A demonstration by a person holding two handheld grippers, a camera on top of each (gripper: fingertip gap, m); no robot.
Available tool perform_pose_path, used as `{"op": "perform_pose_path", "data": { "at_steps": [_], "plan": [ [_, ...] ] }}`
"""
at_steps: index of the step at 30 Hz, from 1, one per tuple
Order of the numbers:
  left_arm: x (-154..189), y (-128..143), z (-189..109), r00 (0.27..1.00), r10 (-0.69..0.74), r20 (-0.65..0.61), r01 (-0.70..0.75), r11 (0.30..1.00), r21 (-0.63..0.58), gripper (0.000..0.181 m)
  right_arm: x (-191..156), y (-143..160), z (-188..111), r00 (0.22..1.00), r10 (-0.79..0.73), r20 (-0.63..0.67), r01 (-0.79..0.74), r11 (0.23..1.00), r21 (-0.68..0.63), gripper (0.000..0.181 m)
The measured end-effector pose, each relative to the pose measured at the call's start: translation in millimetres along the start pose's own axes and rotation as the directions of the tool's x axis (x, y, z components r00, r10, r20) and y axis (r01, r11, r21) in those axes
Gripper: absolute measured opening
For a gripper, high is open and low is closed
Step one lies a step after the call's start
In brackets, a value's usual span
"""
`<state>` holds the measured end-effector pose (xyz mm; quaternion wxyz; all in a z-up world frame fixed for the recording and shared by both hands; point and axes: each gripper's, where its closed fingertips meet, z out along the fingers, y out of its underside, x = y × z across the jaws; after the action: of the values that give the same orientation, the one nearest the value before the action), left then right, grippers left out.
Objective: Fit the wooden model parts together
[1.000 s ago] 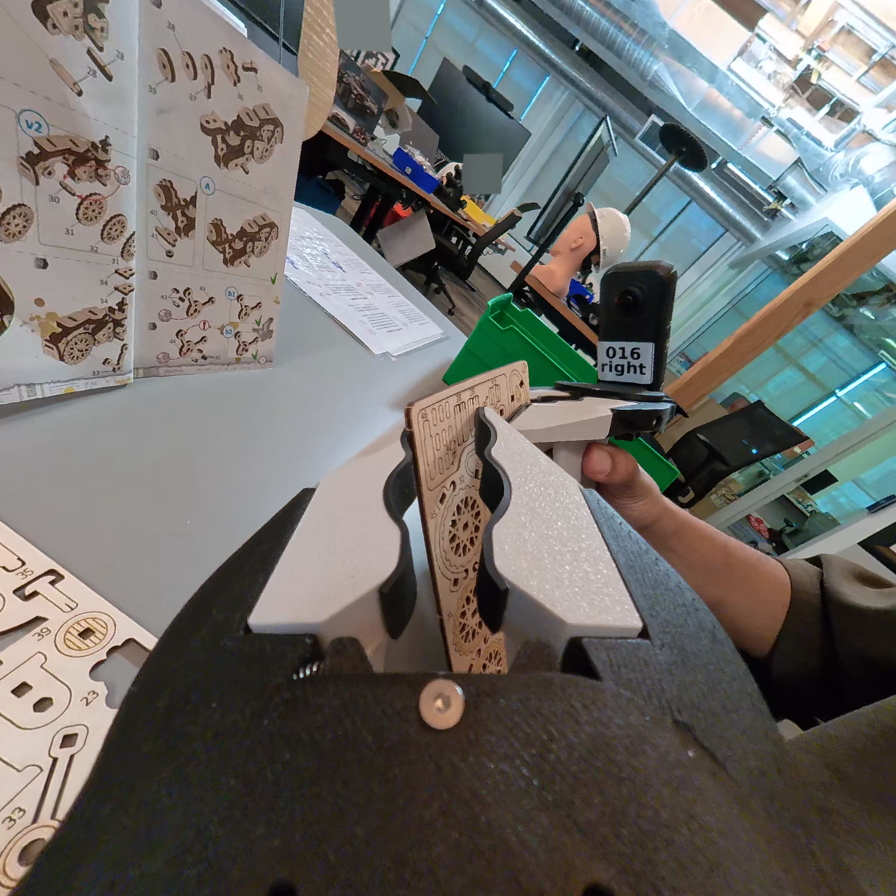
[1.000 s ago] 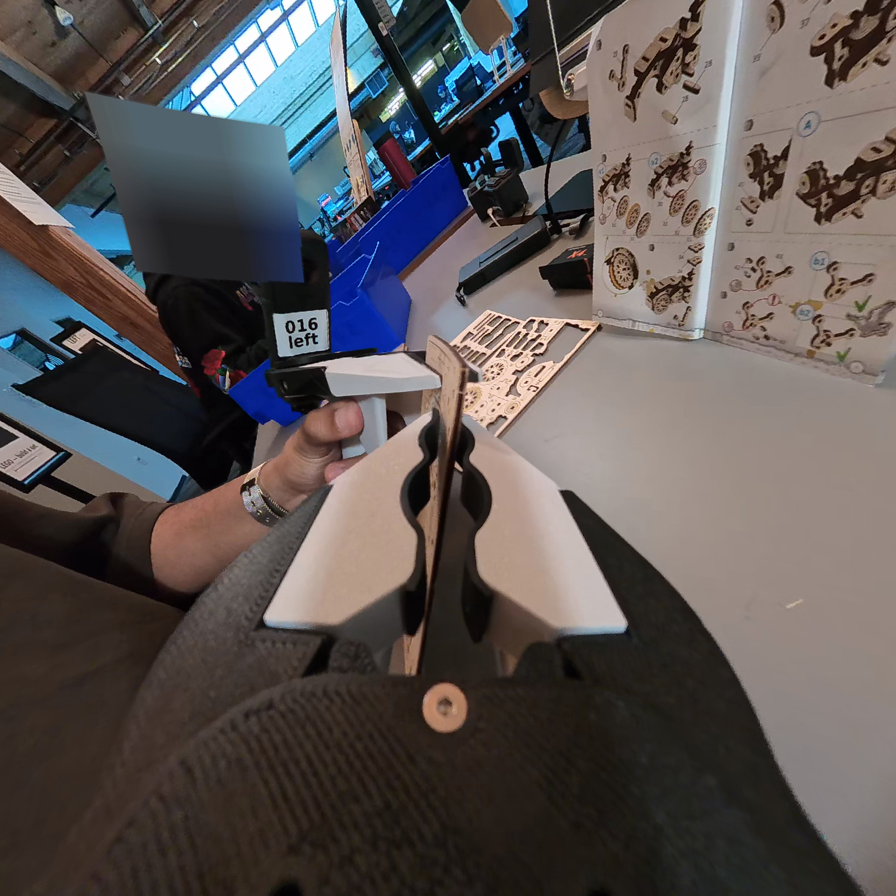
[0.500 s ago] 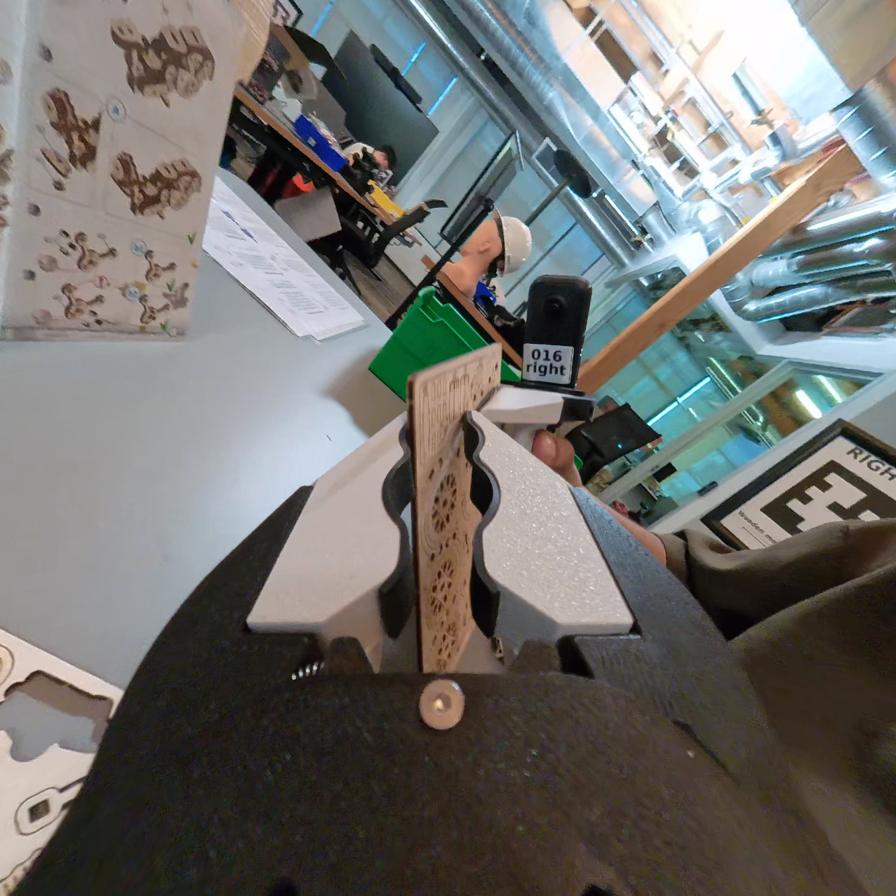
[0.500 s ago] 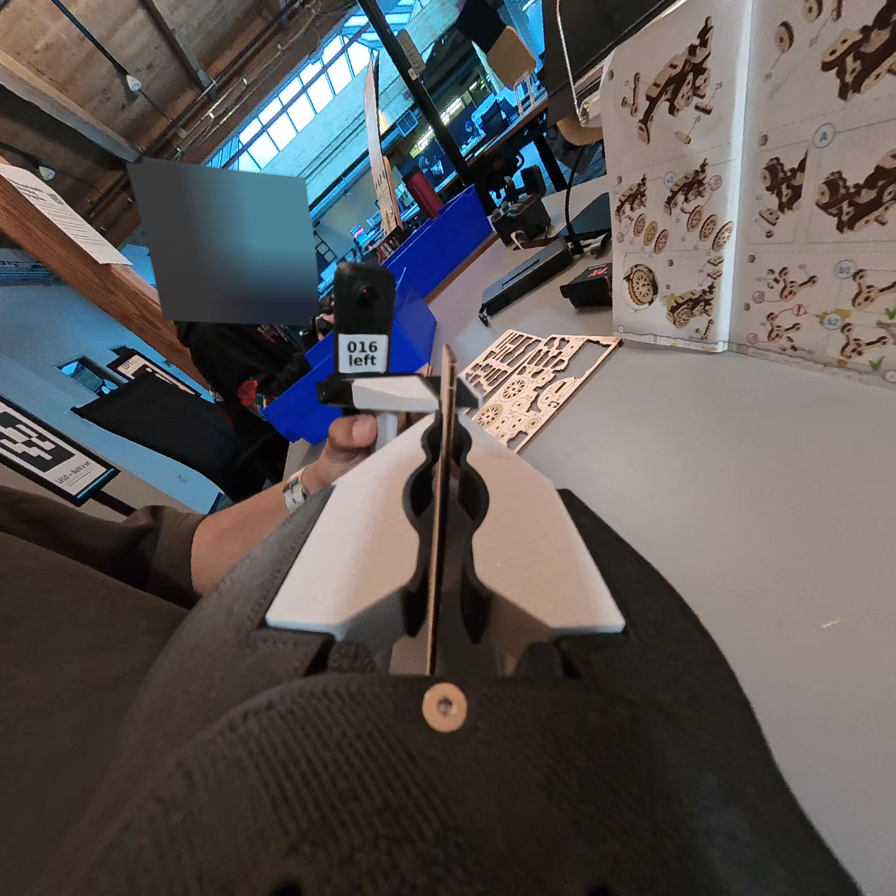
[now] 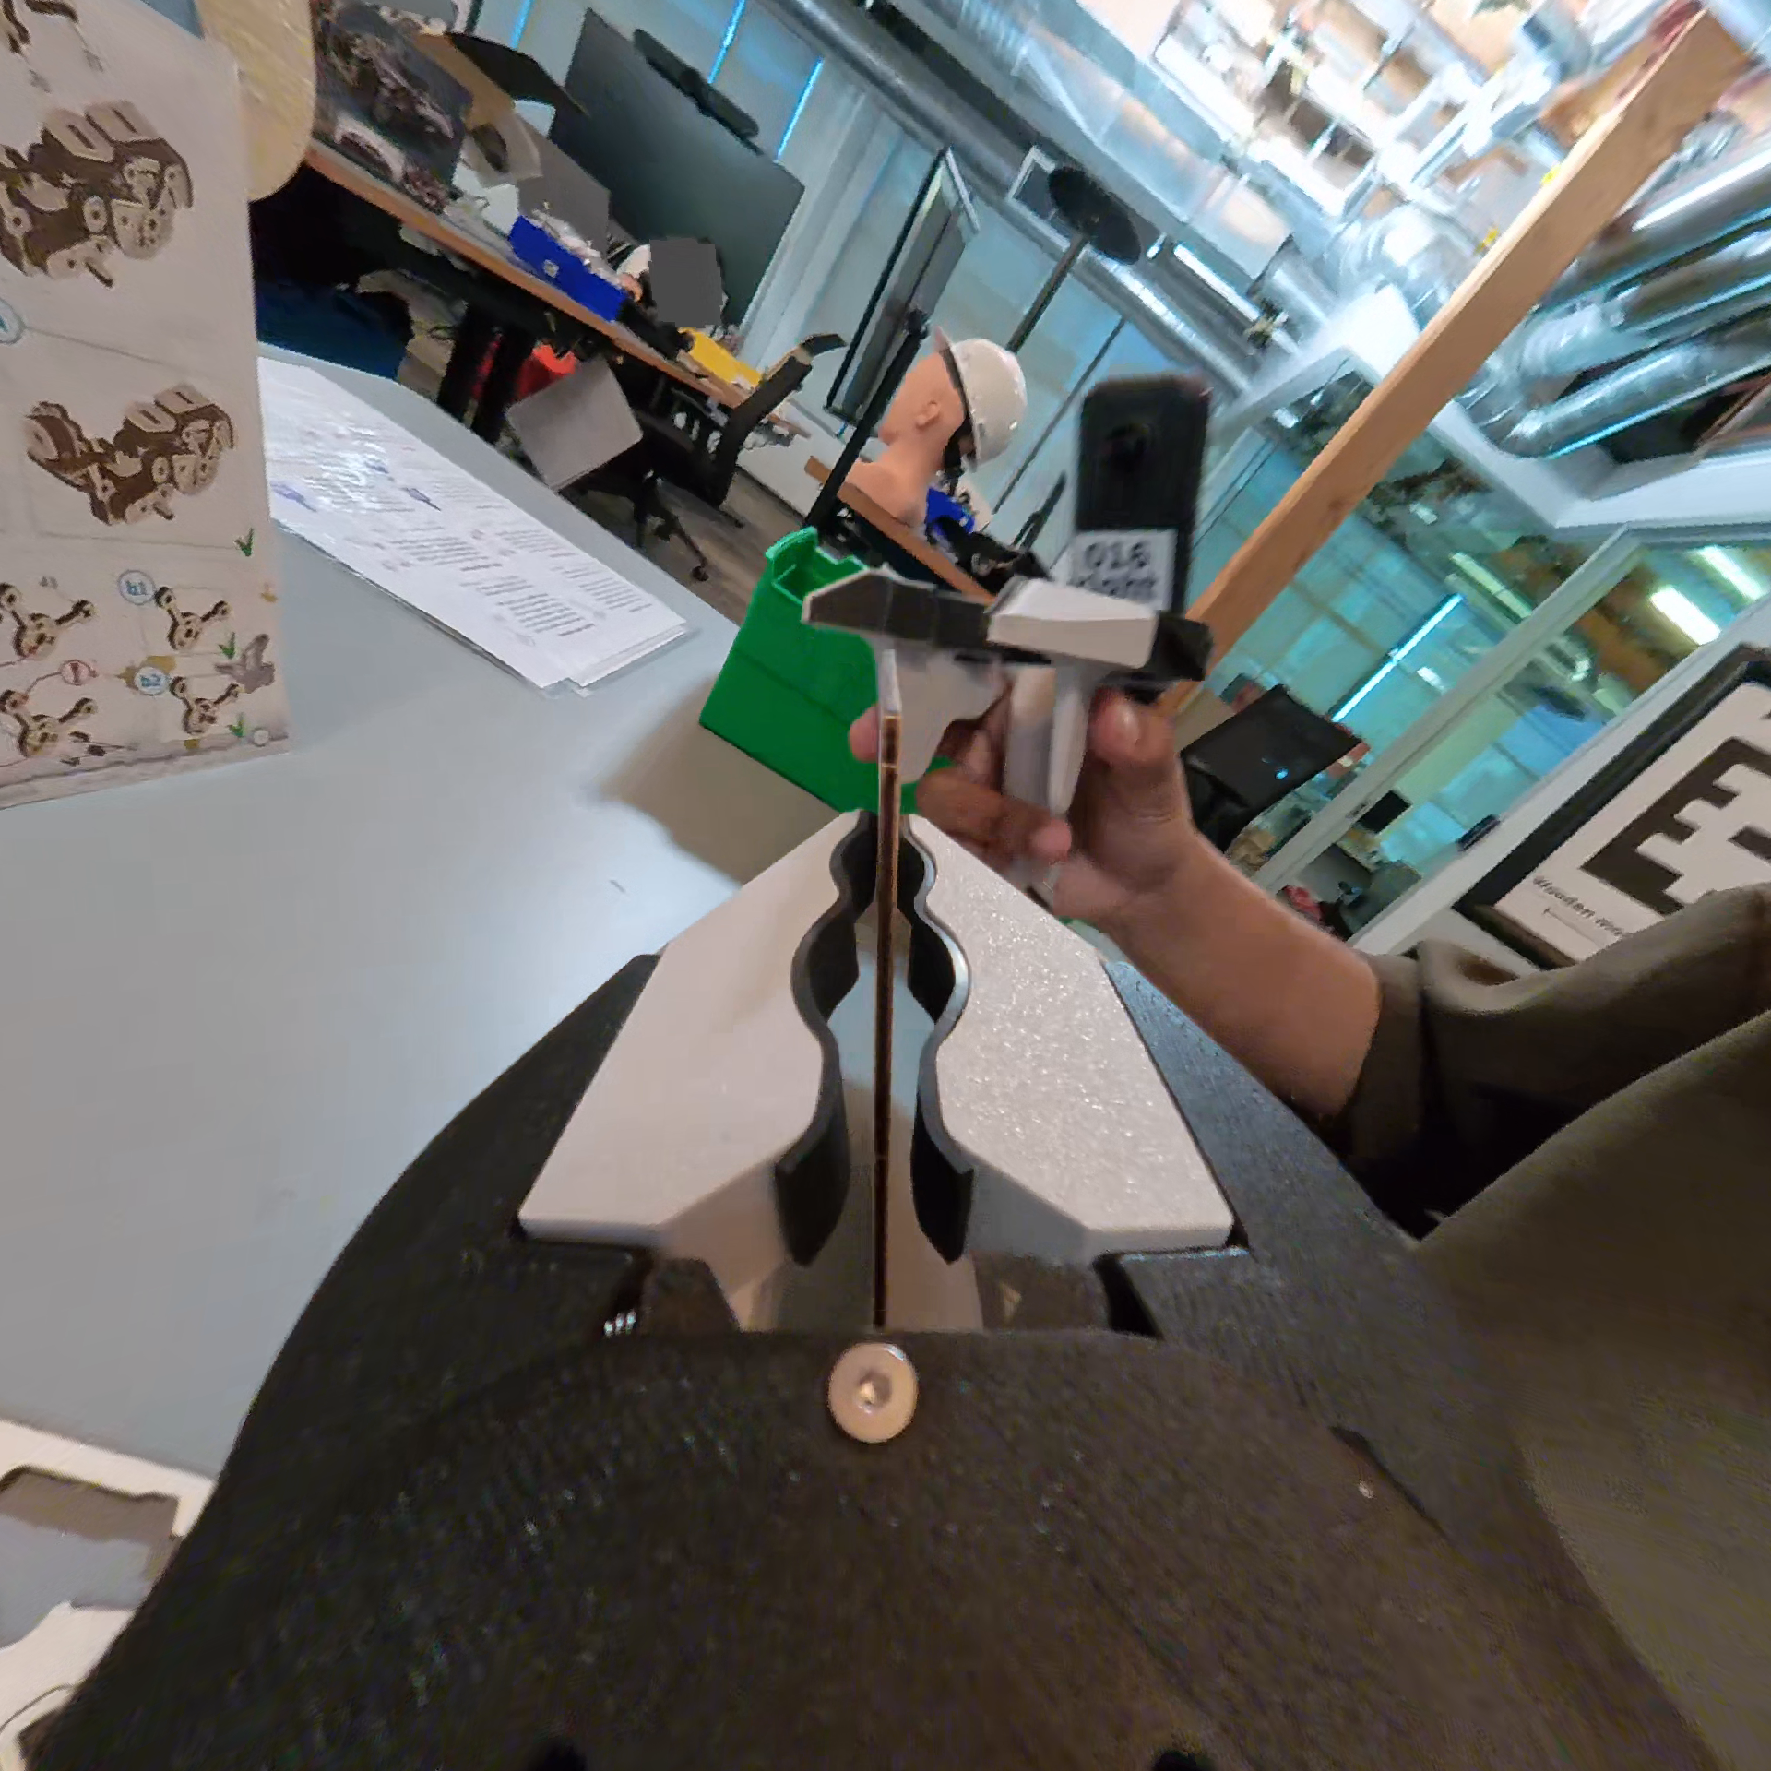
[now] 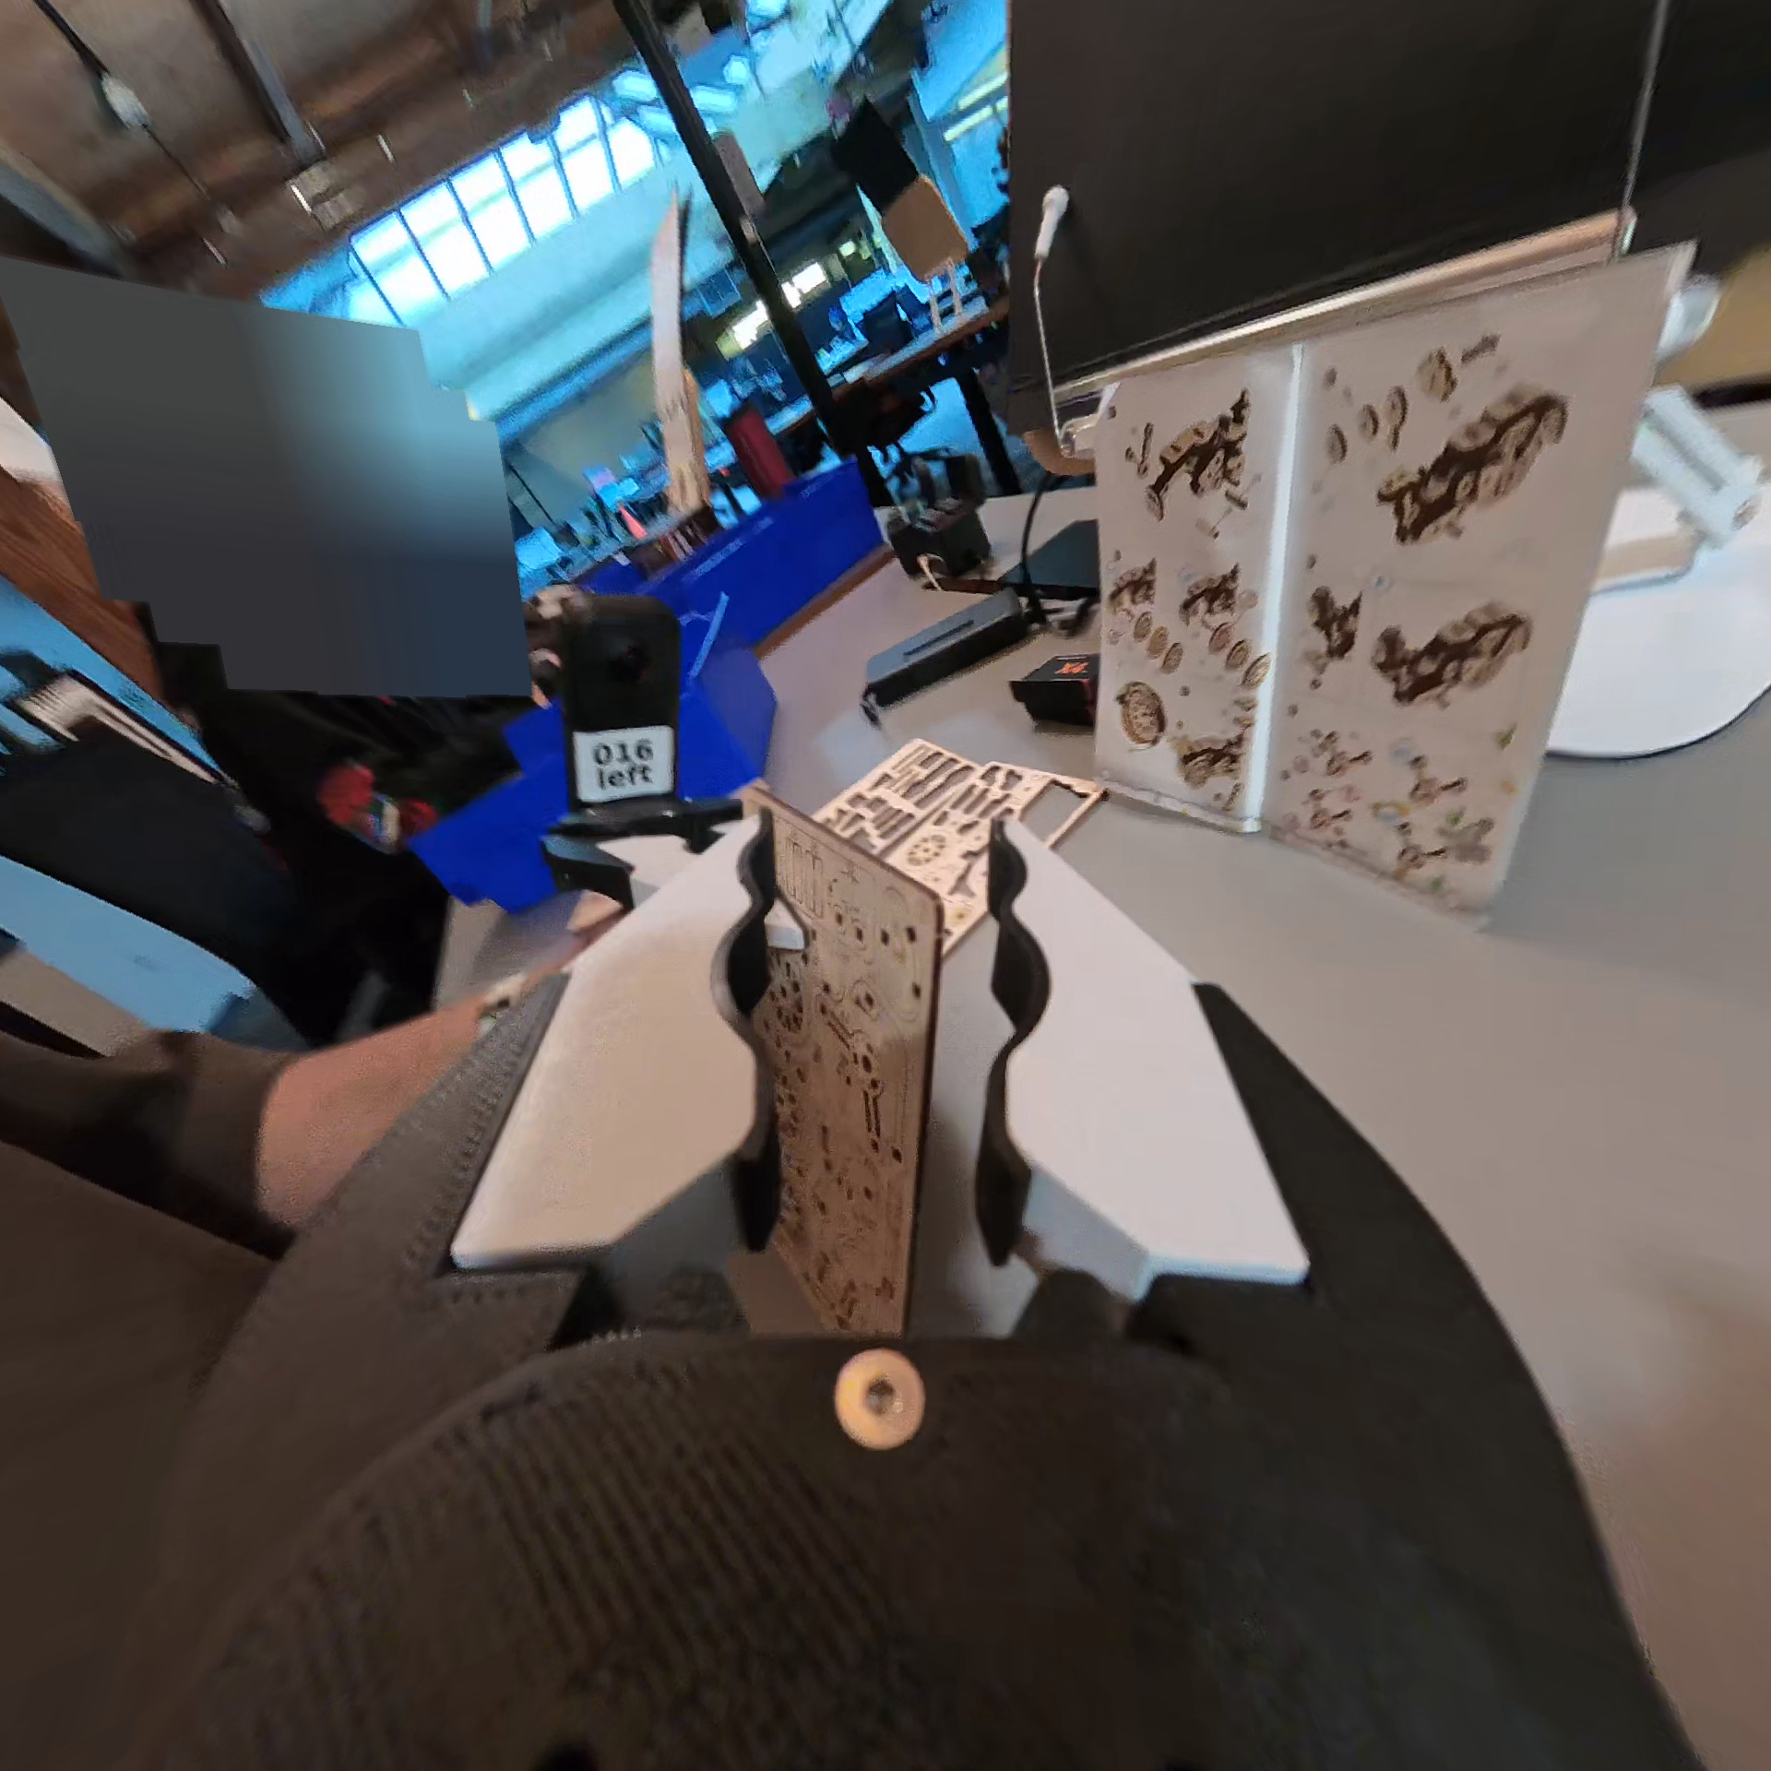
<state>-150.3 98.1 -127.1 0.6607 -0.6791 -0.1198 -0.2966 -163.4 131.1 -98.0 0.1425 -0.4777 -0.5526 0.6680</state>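
Observation:
A thin laser-cut wooden parts sheet [image 5: 886, 1054] stands edge-on between my left gripper's fingers. My left gripper [image 5: 886, 843] is shut on it and holds it above the grey table [image 5: 335, 958]. My right gripper [image 5: 958, 618] shows beyond it, held by a hand, with its jaws spread apart over the sheet's top edge. In the right wrist view the same sheet [image 6: 843, 1054] stands between my right gripper's [image 6: 877, 843] open fingers, close to the left finger and clear of the right one. The left gripper [image 6: 632, 834] shows behind it.
A folded instruction sheet [image 6: 1342, 623] stands on the table, also in the left wrist view [image 5: 115, 431]. A second wooden parts sheet [image 6: 949, 824] lies flat before it. A green bin [image 5: 795, 690], blue bins [image 6: 690, 709], papers [image 5: 450, 556] and a punched-out sheet [image 5: 77, 1533] are nearby. My right fingertips sit around 5 centimetres from my left ones.
My right gripper has opened and let go of the wooden sheet. The left gripper still holds it and has turned, so the sheet now shows edge-on.

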Motion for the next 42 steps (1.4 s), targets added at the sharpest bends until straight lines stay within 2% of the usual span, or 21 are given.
{"op": "perform_pose_path", "data": {
  "at_steps": [4,8,11,26,36,42],
  "plan": [
    [5.8,0.4,3.0,0.995,0.09,0.046,-0.087,0.994,-0.06,0.0,-14.5,3.2,0.0,0.972,-0.229,-0.052,0.219,0.963,-0.158,0.045],
    [15.3,1.7,5.9,0.978,0.198,0.068,-0.188,0.974,-0.13,0.0,-18.7,15.6,-0.3,0.883,-0.461,-0.087,0.41,0.85,-0.332,0.039],
    [23.1,2.7,8.7,0.967,0.248,0.063,-0.236,0.959,-0.157,0.0,-21.2,15.3,-2.7,0.831,-0.547,-0.099,0.478,0.794,-0.376,0.028],
    [31.9,3.7,11.4,0.953,0.3,0.045,-0.292,0.946,-0.141,0.003,-32.8,14.8,-11.8,0.852,-0.523,-0.033,0.468,0.788,-0.399,0.013],
    [26.6,-1.6,7.2,0.974,0.221,0.042,-0.218,0.974,-0.056,0.011,-32.8,14.1,-11.2,0.86,-0.509,-0.042,0.453,0.799,-0.395,0.009],
    [29.8,-11.8,1.4,0.986,0.168,0.005,-0.168,0.986,0.016,0.011,-35.0,13.3,-10.4,0.89,-0.454,-0.029,0.412,0.832,-0.371,0.008]
  ]
}}
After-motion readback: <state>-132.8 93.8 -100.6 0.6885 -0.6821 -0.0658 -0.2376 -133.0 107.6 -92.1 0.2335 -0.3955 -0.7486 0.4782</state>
